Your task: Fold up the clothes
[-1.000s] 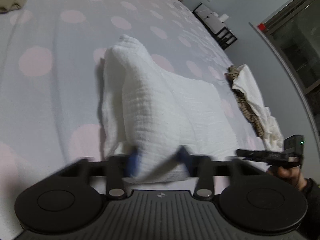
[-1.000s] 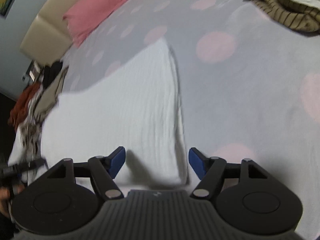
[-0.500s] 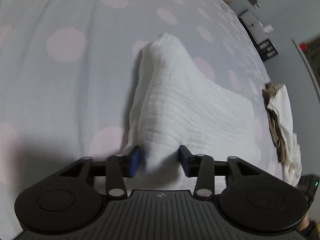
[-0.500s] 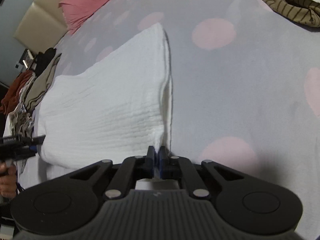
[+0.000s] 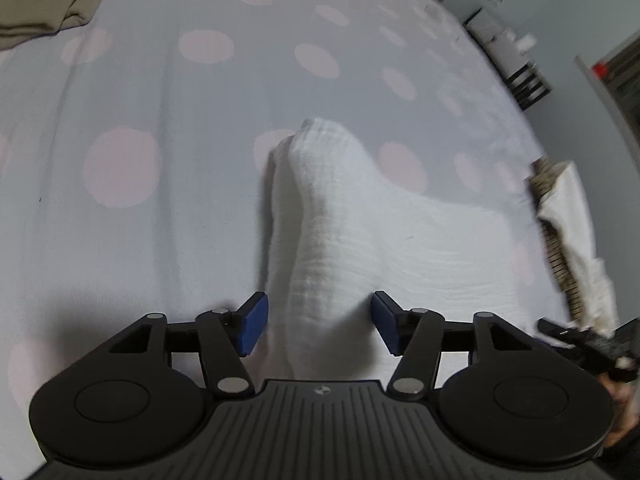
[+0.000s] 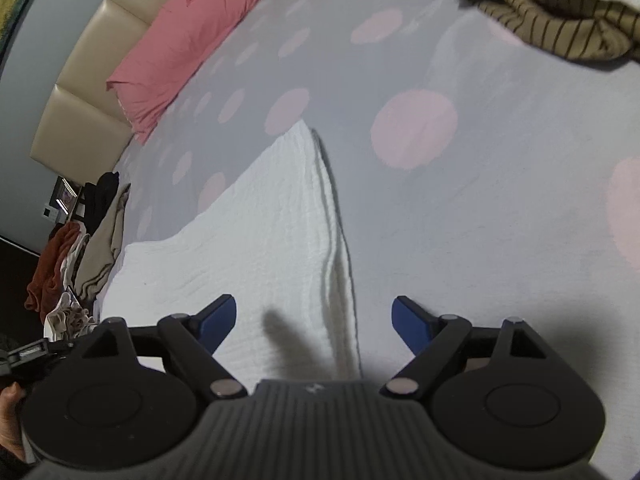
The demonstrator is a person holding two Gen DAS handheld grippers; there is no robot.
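Cloth (image 5: 352, 240), white, soft and light, lies layered on the spotted bed (image 5: 160, 100); your left gripper (image 5: 318, 322) and right gripper (image 6: 314, 320) gape empty over its near edge. Pinch all layers at the corners.

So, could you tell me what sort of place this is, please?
Most likely a bedroom: a bed with a polka-dot sheet, a pink pillow against a padded headboard, and clothes piled at the edge.

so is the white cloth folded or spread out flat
Folded: the white cloth shows stacked layers along its right edge, lying on the dotted bedsheet.
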